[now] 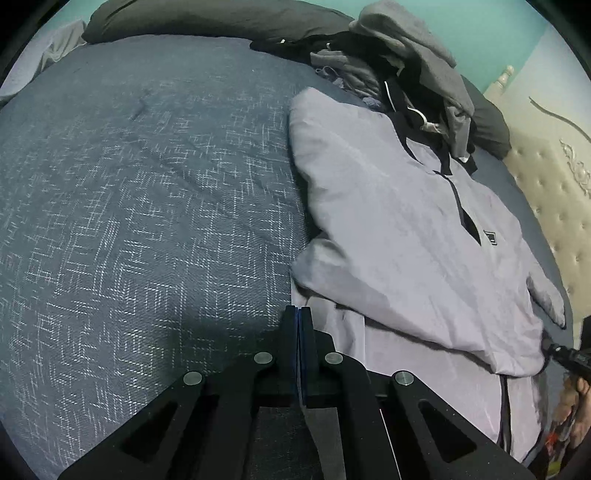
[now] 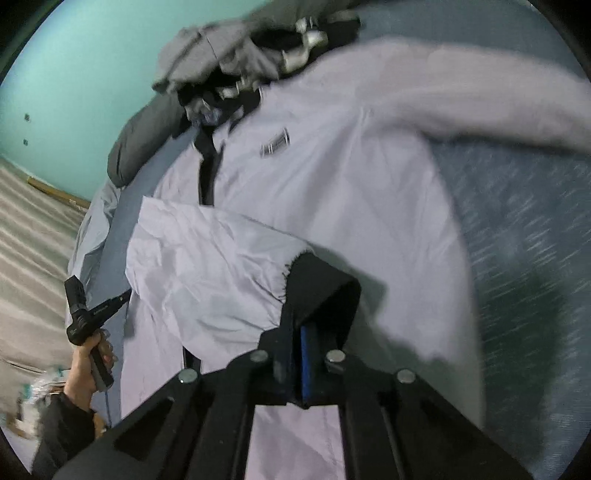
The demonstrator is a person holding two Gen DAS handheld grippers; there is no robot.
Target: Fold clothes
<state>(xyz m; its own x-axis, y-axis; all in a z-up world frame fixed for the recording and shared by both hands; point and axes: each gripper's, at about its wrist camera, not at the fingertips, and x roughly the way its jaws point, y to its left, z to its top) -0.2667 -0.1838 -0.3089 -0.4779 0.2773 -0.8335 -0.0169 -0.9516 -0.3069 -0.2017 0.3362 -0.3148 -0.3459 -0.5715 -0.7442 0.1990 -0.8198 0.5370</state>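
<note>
- Teal wall point(image 1: 498, 29) behind a bed covered by a dark blue quilt point(image 1: 147, 184) with a pale crosshatch weave; cream tufted headboard point(image 1: 554, 206) at the right edge of the left wrist view.
- Dark pillow point(image 1: 203, 18) lying along the far side of the quilt, next to a heap of grey and black clothes point(image 1: 406, 55).
- Pale lilac jacket point(image 1: 406, 240) spread front-up on the quilt, collar end tucked against that heap, hem end nearest the cameras.
- Black zip placket point(image 1: 460, 199) running down the chest, with a small dark logo patch point(image 1: 490, 236) just beside it.
- Left gripper point(image 1: 299, 314) pressed fully closed, blue pads touching, nothing between them; tips hovering at the jacket's near left edge where fabric meets quilt. Contact with the cloth impossible to judge.
- Right gripper point(image 2: 295, 332) clamped on the black cuff point(image 2: 321, 295) of one sleeve point(image 2: 207, 266), cuff draped over the fingertips and hiding them.
- Sleeve folded inward across the jacket's body, crumpled, lifted slightly at the cuff end.
- Right wrist view heavily blurred toward its right side.
- Bare hand point(image 2: 85, 373) with a dark cuffed arm at the left of the right wrist view, gripping a black handheld device point(image 2: 85, 314) just beside the jacket's edge.
</note>
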